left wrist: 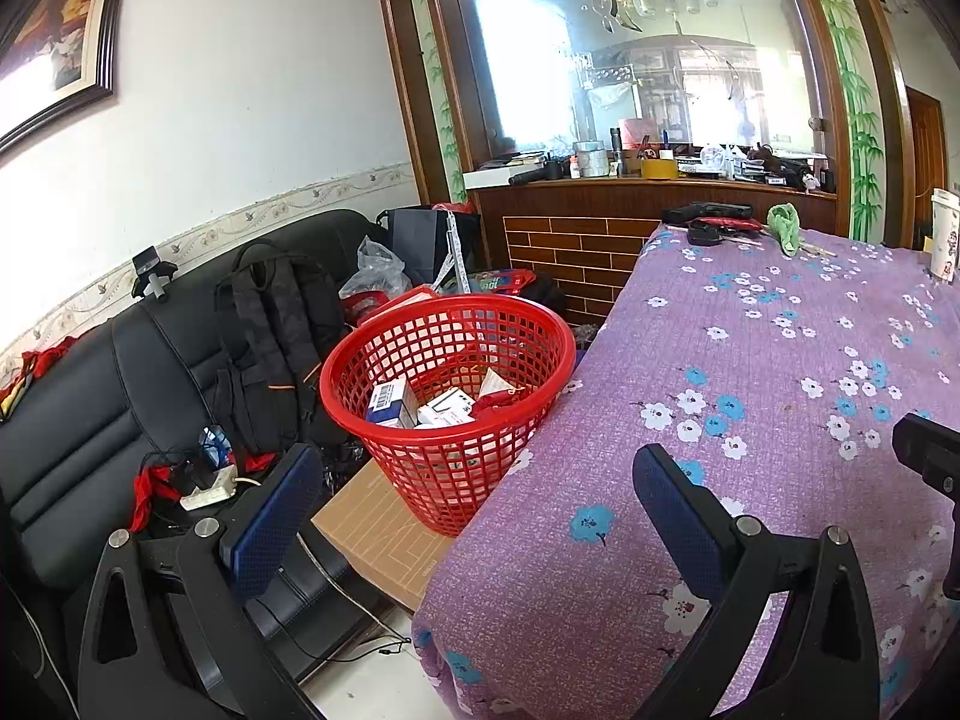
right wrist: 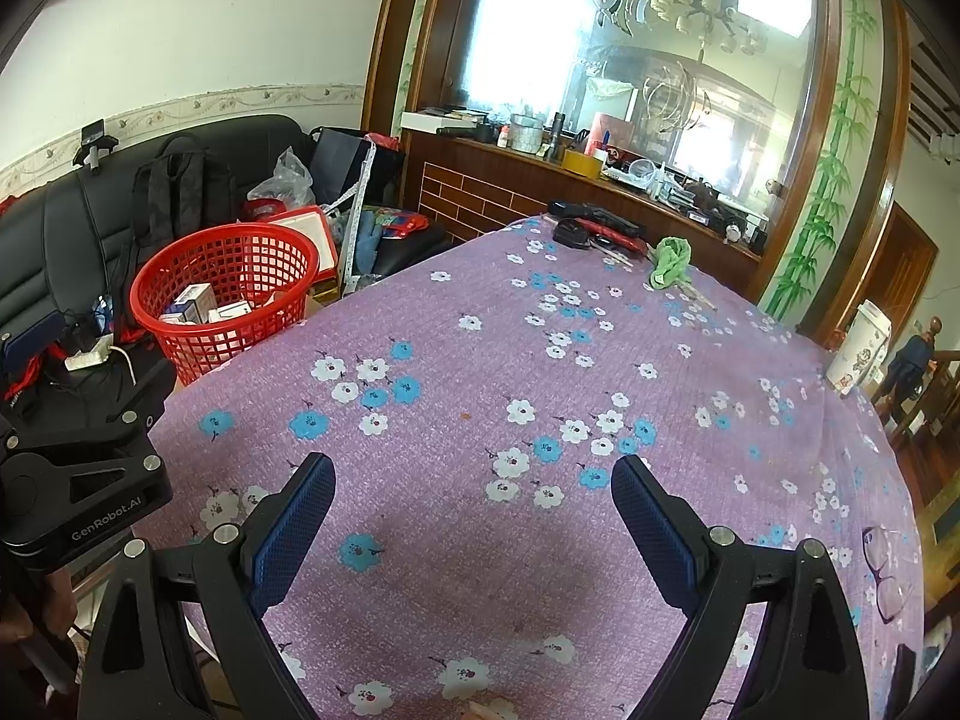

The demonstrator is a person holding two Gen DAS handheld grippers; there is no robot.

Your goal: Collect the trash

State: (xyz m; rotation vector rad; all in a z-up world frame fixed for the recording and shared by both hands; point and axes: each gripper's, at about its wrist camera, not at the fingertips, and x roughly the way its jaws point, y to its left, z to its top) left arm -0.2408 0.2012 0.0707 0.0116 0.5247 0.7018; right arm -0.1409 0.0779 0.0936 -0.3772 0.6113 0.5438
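A red mesh basket (left wrist: pixel 447 402) stands on a cardboard box (left wrist: pixel 384 534) beside the table's left edge. It holds several small white boxes (left wrist: pixel 393 402) and red scraps. It also shows in the right wrist view (right wrist: pixel 225 294). My left gripper (left wrist: pixel 474 480) is open and empty, straddling the table edge just short of the basket. My right gripper (right wrist: pixel 474 492) is open and empty above the purple flowered tablecloth (right wrist: pixel 510 372). The left gripper's body (right wrist: pixel 78 480) shows at the left of the right wrist view.
A green cloth (right wrist: pixel 672 261), dark tools (right wrist: pixel 594 225) and a paper cup (right wrist: pixel 858 348) sit at the table's far side. Glasses (right wrist: pixel 885 570) lie at its right edge. A black sofa (left wrist: pixel 120 396) with a backpack (left wrist: pixel 276 330) and power strip (left wrist: pixel 207 495) stands to the left.
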